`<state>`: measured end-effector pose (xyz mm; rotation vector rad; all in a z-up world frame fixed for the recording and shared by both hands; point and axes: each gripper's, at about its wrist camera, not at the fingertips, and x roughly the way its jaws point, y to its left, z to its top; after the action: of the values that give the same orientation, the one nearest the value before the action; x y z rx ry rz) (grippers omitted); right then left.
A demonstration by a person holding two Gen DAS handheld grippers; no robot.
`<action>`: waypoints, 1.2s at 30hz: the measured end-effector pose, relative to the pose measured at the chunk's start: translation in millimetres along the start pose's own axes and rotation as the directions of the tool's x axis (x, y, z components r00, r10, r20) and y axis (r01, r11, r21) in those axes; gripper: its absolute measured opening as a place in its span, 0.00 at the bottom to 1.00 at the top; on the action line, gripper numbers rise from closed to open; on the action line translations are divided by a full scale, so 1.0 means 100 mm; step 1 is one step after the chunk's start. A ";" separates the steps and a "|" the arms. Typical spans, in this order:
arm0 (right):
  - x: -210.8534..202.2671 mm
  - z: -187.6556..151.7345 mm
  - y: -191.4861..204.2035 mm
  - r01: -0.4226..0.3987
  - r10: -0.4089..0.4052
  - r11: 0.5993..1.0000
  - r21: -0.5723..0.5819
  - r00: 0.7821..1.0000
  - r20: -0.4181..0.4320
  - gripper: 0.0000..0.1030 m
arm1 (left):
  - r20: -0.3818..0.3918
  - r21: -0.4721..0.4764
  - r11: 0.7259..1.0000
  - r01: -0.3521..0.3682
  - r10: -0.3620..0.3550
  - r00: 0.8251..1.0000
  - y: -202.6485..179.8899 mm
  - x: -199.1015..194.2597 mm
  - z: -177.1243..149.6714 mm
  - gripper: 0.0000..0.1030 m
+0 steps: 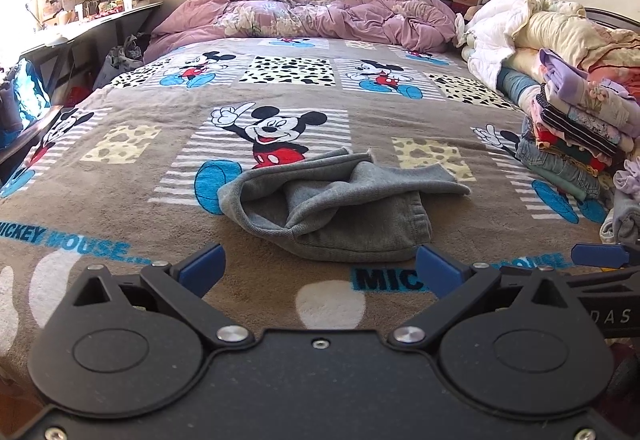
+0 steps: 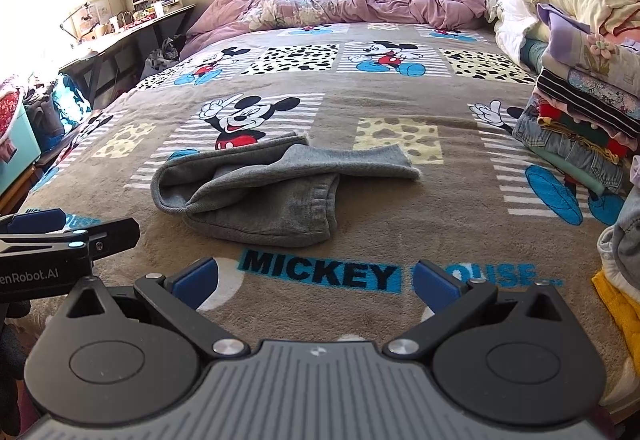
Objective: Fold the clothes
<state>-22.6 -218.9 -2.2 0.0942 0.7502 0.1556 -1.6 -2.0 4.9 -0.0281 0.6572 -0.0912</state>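
Both grippers [image 1: 320, 268] [image 2: 316, 280] gape just short of grey trousers [image 1: 332, 208].

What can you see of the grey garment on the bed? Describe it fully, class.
The grey garment is soft knit fabric, like sweatpants, with a stitched elastic band on its near right edge. It lies rumpled and loosely folded over itself on the blanket, one part stretching right. Only the blanket touches it. The left gripper and right gripper sit open just short of it.
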 end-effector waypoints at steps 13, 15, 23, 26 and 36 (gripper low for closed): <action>0.00 -0.02 0.02 -0.014 0.014 1.000 -0.004 1.000 -0.001 1.00 | 0.004 0.004 1.000 -0.013 0.013 1.000 -0.01 0.01 -0.03 1.00; 0.01 -0.03 0.02 -0.014 0.014 1.000 -0.005 1.000 -0.001 1.00 | 0.002 0.000 1.000 -0.011 0.011 1.000 -0.01 0.02 -0.03 1.00; 0.03 -0.03 0.00 -0.026 0.026 1.000 0.006 1.000 -0.003 1.00 | 0.003 0.005 1.000 -0.010 0.010 1.000 -0.02 0.04 -0.05 0.99; 0.05 -0.03 -0.01 -0.025 0.025 1.000 0.006 1.000 -0.005 1.00 | 0.007 0.009 1.000 -0.011 0.011 1.000 -0.03 0.05 -0.05 0.99; 0.16 -0.03 -0.05 -0.039 0.039 0.999 0.005 0.999 0.006 1.00 | 0.008 0.016 1.000 -0.004 0.004 1.000 -0.04 0.17 -0.02 0.99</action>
<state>-12.4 -221.3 -15.6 0.1137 0.7436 0.1903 10.6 -7.2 -7.0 -0.0118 0.6489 -0.0924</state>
